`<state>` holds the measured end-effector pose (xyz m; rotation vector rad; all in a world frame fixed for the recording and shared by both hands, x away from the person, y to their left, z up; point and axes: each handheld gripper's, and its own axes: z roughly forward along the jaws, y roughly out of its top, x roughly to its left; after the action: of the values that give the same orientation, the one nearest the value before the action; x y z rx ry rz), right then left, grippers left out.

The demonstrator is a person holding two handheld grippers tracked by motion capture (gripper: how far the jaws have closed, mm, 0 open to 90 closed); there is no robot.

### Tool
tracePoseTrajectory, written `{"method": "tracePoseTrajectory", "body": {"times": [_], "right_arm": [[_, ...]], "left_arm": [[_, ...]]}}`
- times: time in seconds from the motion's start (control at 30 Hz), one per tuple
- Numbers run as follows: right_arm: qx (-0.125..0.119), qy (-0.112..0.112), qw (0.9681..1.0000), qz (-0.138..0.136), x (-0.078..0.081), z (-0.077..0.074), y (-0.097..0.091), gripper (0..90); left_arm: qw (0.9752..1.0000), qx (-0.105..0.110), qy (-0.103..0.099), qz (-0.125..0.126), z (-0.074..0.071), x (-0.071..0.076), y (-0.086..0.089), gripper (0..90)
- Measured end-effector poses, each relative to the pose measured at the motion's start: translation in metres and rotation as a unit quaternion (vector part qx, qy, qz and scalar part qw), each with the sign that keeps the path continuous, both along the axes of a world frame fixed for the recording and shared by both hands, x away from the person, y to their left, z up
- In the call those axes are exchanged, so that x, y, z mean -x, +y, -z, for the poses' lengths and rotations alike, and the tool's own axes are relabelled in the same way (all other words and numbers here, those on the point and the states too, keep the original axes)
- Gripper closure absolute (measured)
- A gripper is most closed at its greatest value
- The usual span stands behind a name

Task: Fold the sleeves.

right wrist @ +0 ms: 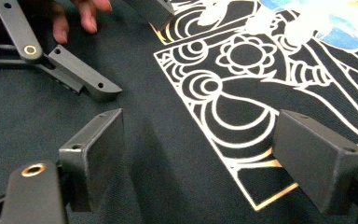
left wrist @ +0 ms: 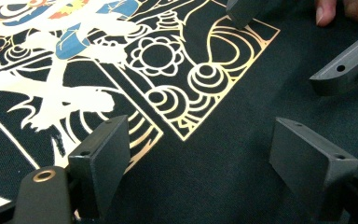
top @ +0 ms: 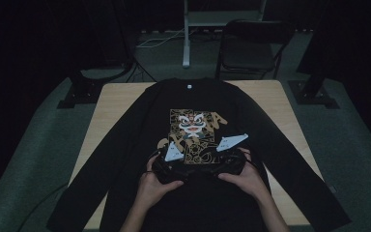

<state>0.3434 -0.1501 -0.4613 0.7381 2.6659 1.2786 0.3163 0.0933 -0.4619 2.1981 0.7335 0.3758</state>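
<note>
We find the black long-sleeved shirt [top: 140, 140] spread flat, sleeves out, covering the table [top: 113, 96]; no fold made, all folding remains. Left gripper [top: 174, 166] and right gripper [top: 229, 162] rest at six o'clock of the print [top: 193, 133], jaws wide, holding nothing

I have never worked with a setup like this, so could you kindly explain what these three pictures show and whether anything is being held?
No robot arm is here: a person holds a hand tool with two jaws in each hand. The high view looks down on a wooden table from above the person's side. A black long-sleeved shirt lies spread flat on it, with a gold and white print on the chest. The left gripper and right gripper sit close together over the lower edge of the print. The other two pictures come from cameras riding on each gripper, looking along its own black jaws. In both, the jaws stand apart over the cloth with nothing pinched between them, so nothing is held.
</note>
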Motion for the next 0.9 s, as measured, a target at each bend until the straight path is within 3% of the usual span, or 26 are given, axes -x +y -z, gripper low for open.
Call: {"method": "tracePoseTrajectory", "body": {"times": [0.43,0.67,0.9], "right_arm": [[0.001,0.0,1.0,0.0,0.0005,-0.0002,0.0002,16.0],[-0.031,-0.003,0.9995,0.005,-0.0002,-0.0021,-0.0056,16.0],[-0.026,-0.029,0.9991,0.018,0.0019,-0.0067,-0.0042,16.0]], "left_arm": [[1.0,0.0,0.0,0.0,0.0,-0.0001,0.0,22.2],[1.0,-0.001,0.0,0.0,-0.0001,-0.0002,0.0001,22.2],[1.0,-0.001,0.0,0.0,-0.0001,-0.0003,0.0001,22.2]]}}
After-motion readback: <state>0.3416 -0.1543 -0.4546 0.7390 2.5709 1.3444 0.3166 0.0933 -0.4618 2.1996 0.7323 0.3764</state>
